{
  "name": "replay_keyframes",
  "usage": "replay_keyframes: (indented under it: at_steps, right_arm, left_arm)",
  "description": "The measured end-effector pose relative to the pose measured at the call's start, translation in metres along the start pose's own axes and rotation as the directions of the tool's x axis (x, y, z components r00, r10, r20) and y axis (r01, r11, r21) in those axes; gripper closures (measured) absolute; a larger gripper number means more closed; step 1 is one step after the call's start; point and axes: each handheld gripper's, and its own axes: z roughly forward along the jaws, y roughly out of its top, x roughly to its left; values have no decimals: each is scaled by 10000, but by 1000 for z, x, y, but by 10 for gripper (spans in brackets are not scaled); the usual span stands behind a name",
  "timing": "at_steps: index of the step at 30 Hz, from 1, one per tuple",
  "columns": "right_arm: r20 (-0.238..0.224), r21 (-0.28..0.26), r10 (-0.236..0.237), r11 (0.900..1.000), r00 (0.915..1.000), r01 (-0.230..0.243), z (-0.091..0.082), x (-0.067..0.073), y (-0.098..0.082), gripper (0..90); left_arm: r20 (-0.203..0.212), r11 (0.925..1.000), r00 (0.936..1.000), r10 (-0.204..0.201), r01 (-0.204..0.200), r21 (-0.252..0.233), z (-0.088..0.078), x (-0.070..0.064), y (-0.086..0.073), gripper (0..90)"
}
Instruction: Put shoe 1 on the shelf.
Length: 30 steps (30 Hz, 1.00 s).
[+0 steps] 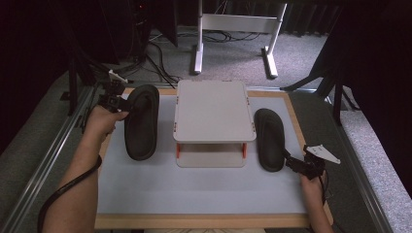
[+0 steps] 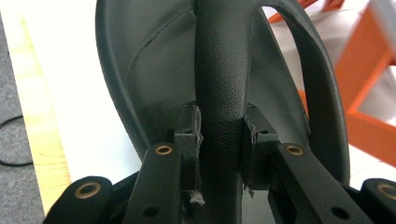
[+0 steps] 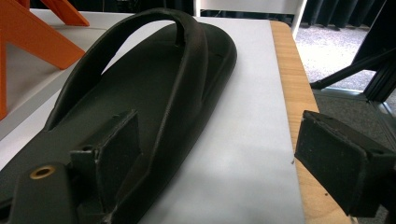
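Note:
Two black flip-flop sandals flank a white shelf rack. My left gripper is shut on the left sandal. In the left gripper view, its pads clamp the sandal's strap from both sides. This sandal appears raised off the mat. The right sandal lies flat on the mat. My right gripper is at its near end and stands open. One pad is over the sole, and the other pad is out past the sandal's edge. The outer strap arm runs between them, untouched.
The rack has a lower tier and orange supports, and it stands mid-mat between the sandals. A white mat covers a wood-edged table. Beyond the table are a white desk frame, floor cables and dark stands.

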Motion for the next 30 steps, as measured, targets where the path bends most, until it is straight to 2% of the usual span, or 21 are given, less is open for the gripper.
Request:
replay_keyframes:
  at_steps: [4,6,12,15,21,25,30]
  right_arm:
    - [-2,11,3,10000,10000,-3,0,0,0,132]
    - [-8,14,0,10000,10000,0,0,0,0,132]
    - [-11,6,9,10000,10000,-9,0,0,0,132]
    - [-26,20,9,10000,10000,-9,0,-1,0,132]
    - [-39,14,47,10000,10000,-46,0,-1,0,133]
    - [-60,25,78,10000,10000,-78,0,-1,0,133]
    - [-62,52,79,10000,9999,-79,0,-1,0,133]
  left_arm:
    - [-60,9995,9998,195,-196,-234,-18,-13,13,717]
    - [203,9989,9994,268,-260,-392,-26,-20,20,717]
    - [351,9971,9984,438,-415,-633,-42,-40,38,717]
    - [627,9953,9965,551,-498,-833,-46,-51,46,716]
    - [751,9940,9945,728,-662,-875,-47,-73,61,717]
    - [642,9930,9932,968,-920,-742,-43,-91,69,717]
    - [819,9947,9926,901,-857,-560,-31,-110,77,717]
